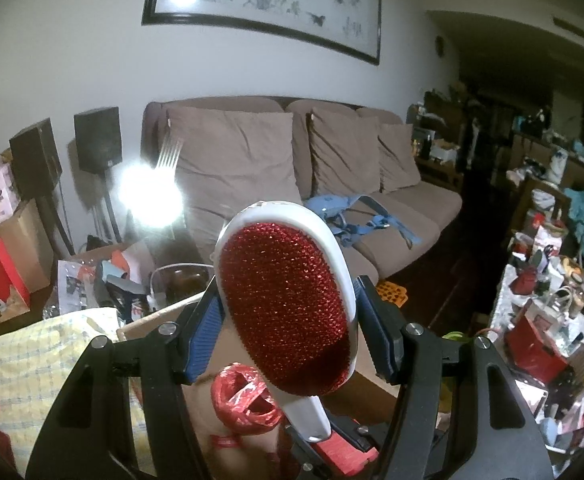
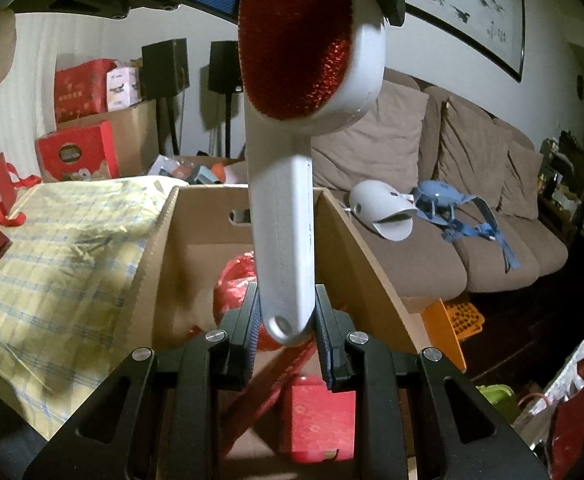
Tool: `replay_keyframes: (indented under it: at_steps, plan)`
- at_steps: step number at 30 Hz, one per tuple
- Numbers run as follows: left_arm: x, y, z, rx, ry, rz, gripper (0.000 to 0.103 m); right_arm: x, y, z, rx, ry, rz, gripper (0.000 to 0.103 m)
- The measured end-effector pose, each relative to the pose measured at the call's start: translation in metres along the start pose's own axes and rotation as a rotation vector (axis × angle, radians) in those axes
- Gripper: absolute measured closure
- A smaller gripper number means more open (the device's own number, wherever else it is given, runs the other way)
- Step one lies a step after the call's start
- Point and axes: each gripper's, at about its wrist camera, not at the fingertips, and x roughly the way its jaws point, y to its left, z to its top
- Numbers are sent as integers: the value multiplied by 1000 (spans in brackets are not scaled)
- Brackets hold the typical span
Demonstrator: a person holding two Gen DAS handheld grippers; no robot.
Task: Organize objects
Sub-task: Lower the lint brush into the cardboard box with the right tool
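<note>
Lint brush point(image 2: 292, 128) up centre frame, held at both ends above open cardboard box point(image 2: 356, 240). Left gripper point(image 1: 288, 320) pinching the red brush head by its white edges; right gripper point(image 2: 286, 320) pinching the handle tip. Risk: uneven release could tip the brush onto the box wall, or drop it on the red bag point(image 2: 238, 280) inside; opposing pulls could twist it loose.

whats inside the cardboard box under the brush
Inside the cardboard box lie a crumpled red plastic bag and a red packet nearer the camera. The lint brush, held above by both grippers, and the right gripper hide part of the box floor.
</note>
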Motion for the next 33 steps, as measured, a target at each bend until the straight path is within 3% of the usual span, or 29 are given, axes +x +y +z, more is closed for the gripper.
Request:
replay_keyframes:
  at_steps: [33]
  plan:
    - [63, 8, -30, -53, 173, -53, 42, 40, -9, -28, -4, 197, 15, 79]
